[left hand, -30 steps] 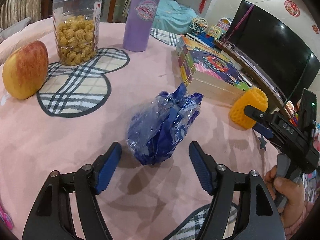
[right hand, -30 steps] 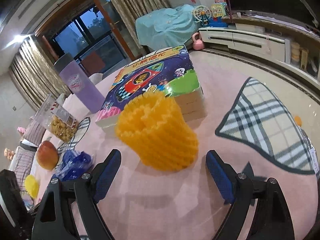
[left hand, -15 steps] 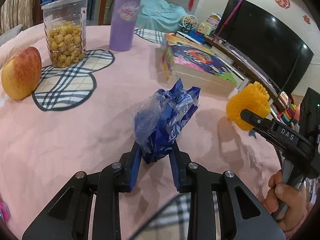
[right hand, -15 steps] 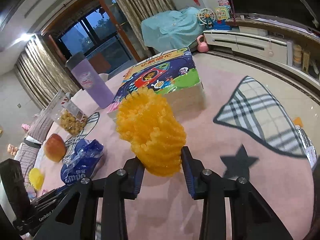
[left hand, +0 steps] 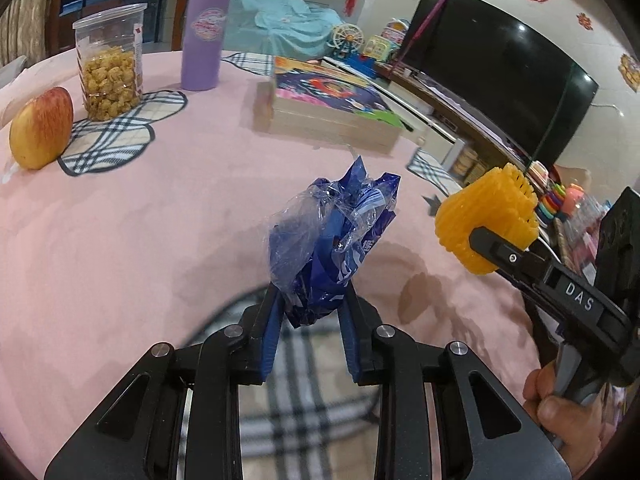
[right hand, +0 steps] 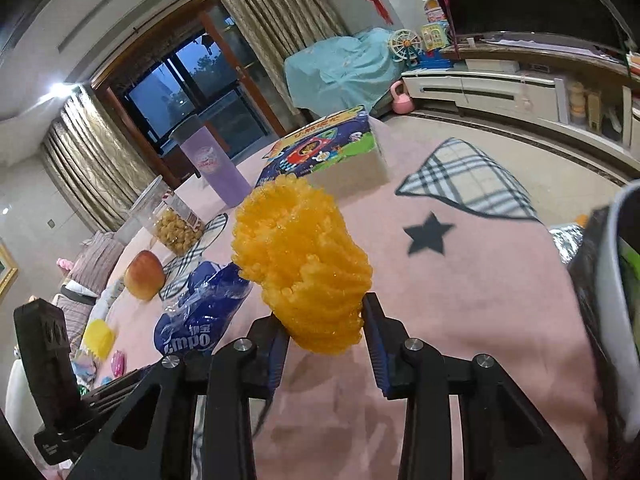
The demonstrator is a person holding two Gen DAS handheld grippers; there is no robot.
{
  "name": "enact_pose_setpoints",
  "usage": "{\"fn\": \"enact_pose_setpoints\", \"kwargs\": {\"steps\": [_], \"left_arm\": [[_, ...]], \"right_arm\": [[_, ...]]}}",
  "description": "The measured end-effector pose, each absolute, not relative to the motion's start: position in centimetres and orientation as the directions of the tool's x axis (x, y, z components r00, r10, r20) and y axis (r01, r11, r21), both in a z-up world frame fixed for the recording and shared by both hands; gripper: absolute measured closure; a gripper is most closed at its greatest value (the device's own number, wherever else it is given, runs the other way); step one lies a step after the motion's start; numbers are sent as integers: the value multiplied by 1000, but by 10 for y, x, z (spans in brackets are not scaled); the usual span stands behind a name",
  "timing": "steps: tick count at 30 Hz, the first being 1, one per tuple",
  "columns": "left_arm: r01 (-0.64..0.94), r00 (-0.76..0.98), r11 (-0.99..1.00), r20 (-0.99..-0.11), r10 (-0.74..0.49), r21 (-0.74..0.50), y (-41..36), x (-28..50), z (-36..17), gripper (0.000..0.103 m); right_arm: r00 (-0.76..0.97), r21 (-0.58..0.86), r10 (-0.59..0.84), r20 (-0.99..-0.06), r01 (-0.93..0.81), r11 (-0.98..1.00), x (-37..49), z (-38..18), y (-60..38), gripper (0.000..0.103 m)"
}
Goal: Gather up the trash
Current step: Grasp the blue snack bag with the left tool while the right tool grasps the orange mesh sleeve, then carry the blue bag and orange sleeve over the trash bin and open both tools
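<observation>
A crumpled blue plastic wrapper (left hand: 332, 248) stands up between the blue pads of my left gripper (left hand: 310, 320), which is shut on its lower end and holds it off the pink tablecloth (left hand: 140, 220). My right gripper (right hand: 324, 332) is shut on a yellow foam fruit net (right hand: 300, 264), also lifted above the cloth. In the left wrist view the same yellow net (left hand: 486, 222) hangs at the right in the right gripper's finger (left hand: 536, 272), with a hand below it. The blue wrapper (right hand: 200, 312) shows at the lower left of the right wrist view.
An apple (left hand: 40, 128), a clear jar of snacks (left hand: 110, 64), a purple tumbler (left hand: 204, 32) and a colourful boxed set (left hand: 332, 108) stand on the far part of the table. A dark bin or bag rim (right hand: 612, 300) shows at the right edge. A television (left hand: 500, 80) stands beyond.
Both grippers closed from wide open onto their items, the left on the blue wrapper and the right on the yellow net. Both then lifted them off the cloth and moved back towards the table's near edge.
</observation>
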State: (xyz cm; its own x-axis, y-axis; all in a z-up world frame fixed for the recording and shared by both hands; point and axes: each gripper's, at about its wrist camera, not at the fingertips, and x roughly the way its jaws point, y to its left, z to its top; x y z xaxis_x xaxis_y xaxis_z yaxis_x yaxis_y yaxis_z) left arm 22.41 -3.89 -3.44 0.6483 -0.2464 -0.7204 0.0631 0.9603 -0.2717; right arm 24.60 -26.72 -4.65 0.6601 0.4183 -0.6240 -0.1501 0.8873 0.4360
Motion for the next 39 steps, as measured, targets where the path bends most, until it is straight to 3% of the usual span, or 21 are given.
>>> {"fn": "enact_pose_setpoints", "kwargs": {"steps": [15, 39], "left_arm": [[172, 633, 949, -709, -312, -265, -88, 188, -28, 78], [287, 602, 930, -712, -362, -230, -147, 179, -24, 78]], "right_arm": [[707, 426, 336, -622, -55, 903, 175, -39, -314, 67], [751, 417, 234, -618, 61, 907, 140, -36, -369, 67]]}}
